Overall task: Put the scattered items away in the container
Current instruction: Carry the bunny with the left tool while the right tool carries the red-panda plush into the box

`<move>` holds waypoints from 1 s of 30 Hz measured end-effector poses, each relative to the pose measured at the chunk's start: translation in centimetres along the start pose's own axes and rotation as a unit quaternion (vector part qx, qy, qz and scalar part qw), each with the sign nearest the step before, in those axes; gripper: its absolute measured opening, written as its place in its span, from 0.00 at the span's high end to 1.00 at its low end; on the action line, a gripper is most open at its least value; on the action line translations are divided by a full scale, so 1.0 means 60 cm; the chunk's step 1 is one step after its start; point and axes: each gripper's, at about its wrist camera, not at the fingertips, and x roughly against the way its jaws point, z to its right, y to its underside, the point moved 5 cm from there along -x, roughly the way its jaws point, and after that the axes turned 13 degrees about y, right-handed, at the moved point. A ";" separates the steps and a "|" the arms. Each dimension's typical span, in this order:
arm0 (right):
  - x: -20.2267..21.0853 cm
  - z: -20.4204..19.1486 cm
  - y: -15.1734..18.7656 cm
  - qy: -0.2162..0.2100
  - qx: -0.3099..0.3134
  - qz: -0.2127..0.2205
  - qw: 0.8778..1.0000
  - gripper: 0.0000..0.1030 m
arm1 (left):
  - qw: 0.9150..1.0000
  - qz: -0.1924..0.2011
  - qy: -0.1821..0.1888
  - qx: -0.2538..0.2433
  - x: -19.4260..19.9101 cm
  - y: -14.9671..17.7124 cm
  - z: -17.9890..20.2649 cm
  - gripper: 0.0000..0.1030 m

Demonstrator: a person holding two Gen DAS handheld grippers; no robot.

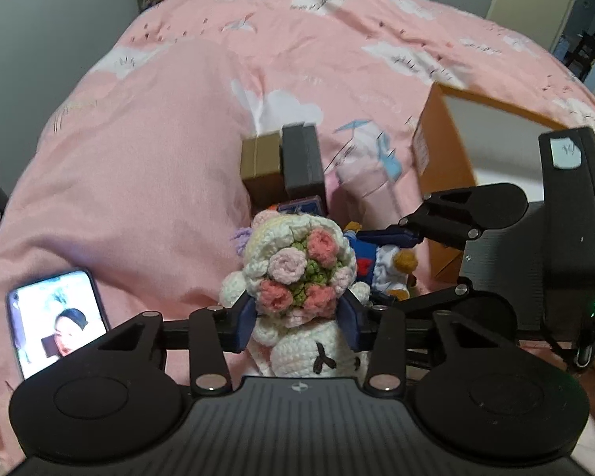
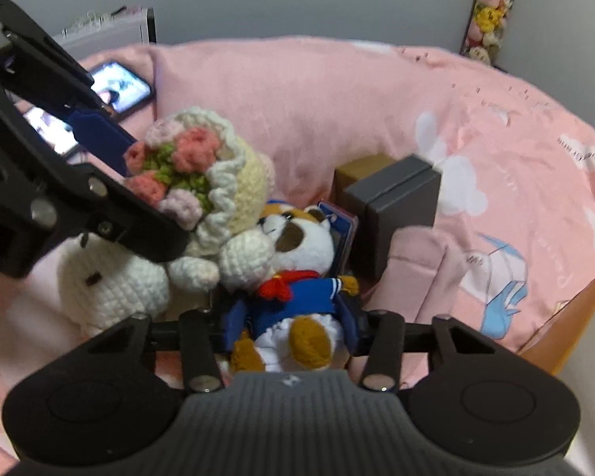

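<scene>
Crochet doll (image 1: pixel 297 277) half-hidden between tool pads (image 1: pixel 246 319)

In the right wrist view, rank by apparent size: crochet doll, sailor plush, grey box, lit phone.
1. Crochet doll, though it sits near the camera.
2. Sailor plush, also near.
3. Grey box, farther back, so true size is unsure.
4. Lit phone, partly hidden by the left gripper.

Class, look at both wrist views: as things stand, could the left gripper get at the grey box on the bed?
Probably not yet. The left gripper has its jaws around the crochet doll, which sits between it and the grey box. It would likely have to drop the doll off first.
</scene>
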 end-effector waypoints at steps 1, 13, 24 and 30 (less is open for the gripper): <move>0.008 0.001 -0.002 0.005 -0.001 0.006 1.000 0.57 | 1.000 0.005 0.001 -0.005 0.010 -0.004 0.004 0.52; 0.136 0.042 -0.031 0.062 -0.072 0.092 0.991 0.57 | 0.995 0.083 0.037 -0.033 0.124 -0.050 0.038 0.52; 0.271 0.202 -0.005 0.157 -0.259 0.140 0.943 0.57 | 0.978 0.138 0.126 -0.089 0.109 -0.129 0.130 0.52; 0.284 0.289 0.059 0.185 -0.381 0.101 0.900 0.57 | 0.973 0.105 0.175 -0.110 0.005 -0.169 0.193 0.52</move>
